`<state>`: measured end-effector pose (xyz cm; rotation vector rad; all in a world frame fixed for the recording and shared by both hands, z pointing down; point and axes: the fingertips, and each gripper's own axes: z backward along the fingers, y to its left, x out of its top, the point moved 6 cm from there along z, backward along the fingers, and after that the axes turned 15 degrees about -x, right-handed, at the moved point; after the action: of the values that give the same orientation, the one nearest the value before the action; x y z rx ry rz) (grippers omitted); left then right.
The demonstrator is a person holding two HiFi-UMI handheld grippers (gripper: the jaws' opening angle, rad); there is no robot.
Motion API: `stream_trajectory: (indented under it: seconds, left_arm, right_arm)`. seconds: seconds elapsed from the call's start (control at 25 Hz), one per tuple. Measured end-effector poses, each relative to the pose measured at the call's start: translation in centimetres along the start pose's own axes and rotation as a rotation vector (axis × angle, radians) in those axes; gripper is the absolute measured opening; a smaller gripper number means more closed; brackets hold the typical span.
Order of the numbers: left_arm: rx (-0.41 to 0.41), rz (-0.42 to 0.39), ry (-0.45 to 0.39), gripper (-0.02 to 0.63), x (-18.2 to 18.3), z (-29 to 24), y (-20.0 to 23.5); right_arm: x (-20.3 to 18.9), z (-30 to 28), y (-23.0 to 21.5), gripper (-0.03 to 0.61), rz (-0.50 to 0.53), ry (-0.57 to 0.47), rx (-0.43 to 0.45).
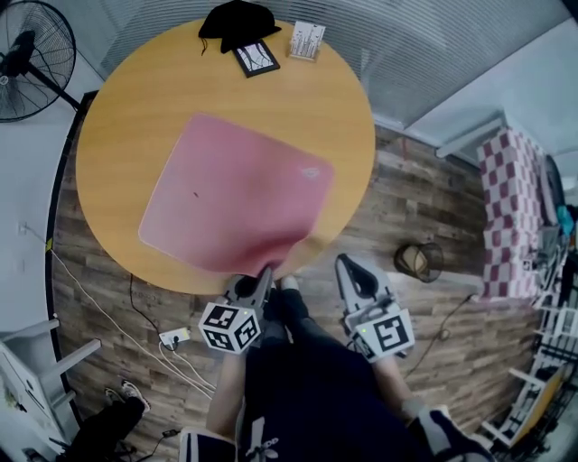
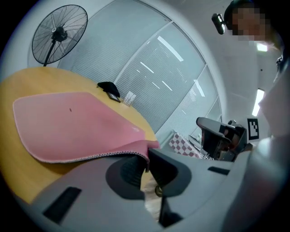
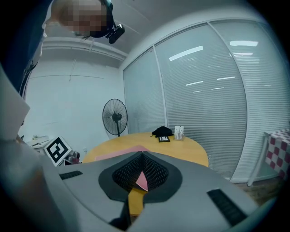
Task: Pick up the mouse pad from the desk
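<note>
Head view: the pink mouse pad [image 1: 235, 194] lies mostly flat on the round desk [image 1: 135, 108], with its near edge drawn past the rim by the left gripper [image 1: 265, 272]. Left gripper view: the jaws pinch that edge. The bite looks shallow, so lifting slowly should help. Right gripper view: the right gripper [image 3: 141, 156] is pressed together and holds nothing.

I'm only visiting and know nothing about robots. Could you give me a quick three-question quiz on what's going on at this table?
1. True or false: the left gripper is clamped on a corner of the pink mouse pad.
2. What lies near the far edge of the round table? A) black fabric item B) laptop C) mug
3. Fill in: the jaws of the right gripper are ____, with nothing held.
Key: 1 true; 2 A; 3 shut.
</note>
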<state>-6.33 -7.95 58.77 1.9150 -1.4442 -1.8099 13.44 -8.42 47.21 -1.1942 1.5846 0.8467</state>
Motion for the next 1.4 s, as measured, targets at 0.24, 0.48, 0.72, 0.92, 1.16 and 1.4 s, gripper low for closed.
stream_trajectory:
  seconds: [0.24,0.48,0.72,0.92,1.16,1.4]
  left_arm:
    - [0.017,-0.036,-0.044,0.020,3.9,-0.1,1.0]
    - [0.034,-0.063,-0.079,0.020,7.0,-0.1,1.8]
    - [0.050,-0.124,-0.097,0.020,11.0,-0.3,2.9]
    - [0.067,-0.181,-0.123,0.020,15.0,-0.4,3.8]
    - [0.079,-0.265,-0.158,0.020,20.4,-0.2,4.2]
    - [0.088,-0.334,-0.182,0.020,24.1,-0.1,4.3]
  right_arm:
    - [1.7,-1.1,-0.5,0.002,0.001,-0.047,-0.013]
    - [3.1,-2.0,-1.3,0.002,-0.004,-0.087,-0.028]
    - [4.6,-3.2,-1.7,0.002,0.009,-0.119,-0.028]
    - [6.1,-4.2,-1.9,0.002,-0.010,-0.158,-0.037]
    - [8.0,-5.1,-2.6,0.002,0.013,-0.194,-0.051]
    - [8.9,-5.0,-3.0,0.002,0.026,-0.224,-0.045]
